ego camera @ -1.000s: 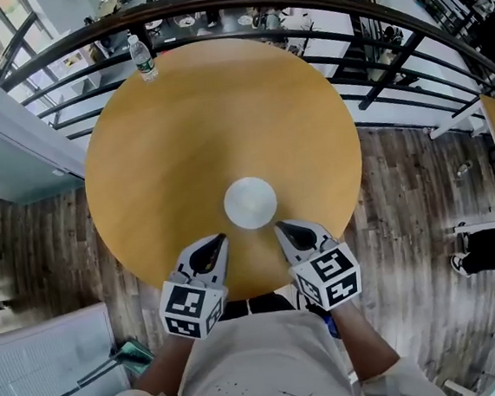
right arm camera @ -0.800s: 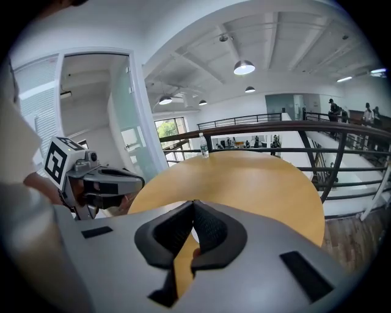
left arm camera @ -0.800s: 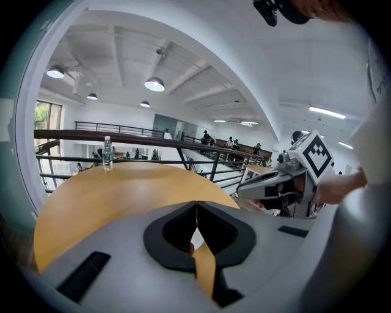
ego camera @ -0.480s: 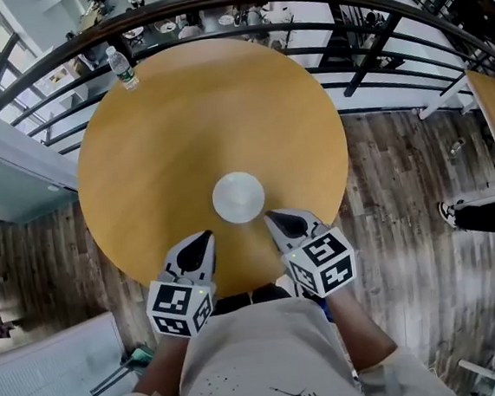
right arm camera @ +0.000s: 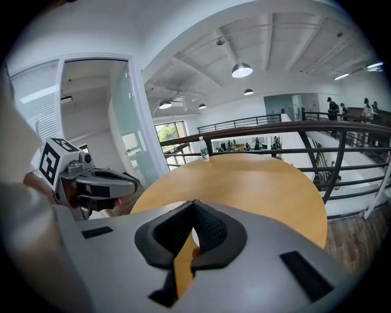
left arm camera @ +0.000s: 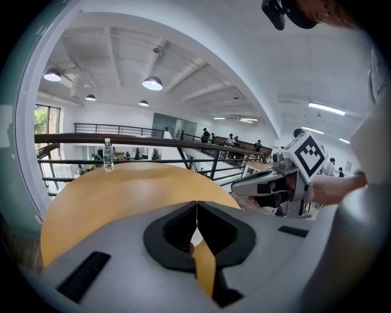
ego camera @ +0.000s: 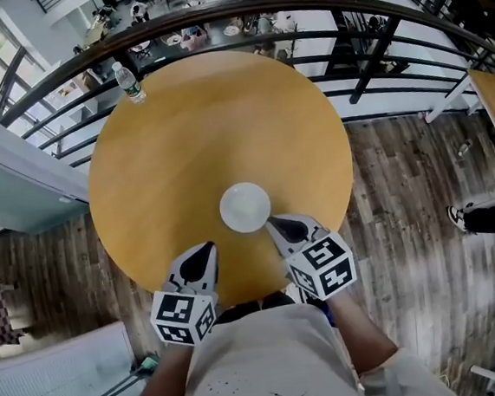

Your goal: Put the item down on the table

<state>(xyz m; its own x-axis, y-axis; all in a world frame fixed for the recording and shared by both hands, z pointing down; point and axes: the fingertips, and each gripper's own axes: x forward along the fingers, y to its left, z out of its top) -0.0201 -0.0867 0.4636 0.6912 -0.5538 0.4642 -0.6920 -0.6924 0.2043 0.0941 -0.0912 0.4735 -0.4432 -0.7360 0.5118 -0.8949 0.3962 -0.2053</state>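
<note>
White round item lay flat on the desk, just below frame centre in the head view, on the side of the top nearest my body. Nothing bore on it from above, so I judged it set down.

My left tongs were clenched tip to tip with nothing between them. They sat lower left of the item, clear of it.

My right tongs were clenched too, and empty. A sliver of white showed through the gap below the tips; I took it for the item lying beyond, not a thing held. The right tip sat just beside the item's lower-right rim. Touching or not, I could not tell.

Both tongs angled inward, flanking the item, a posture suited to steadying a flat thing from two sides.

Water bottle stood upright at the desk's upper-left edge by the railing, well apart.
</note>
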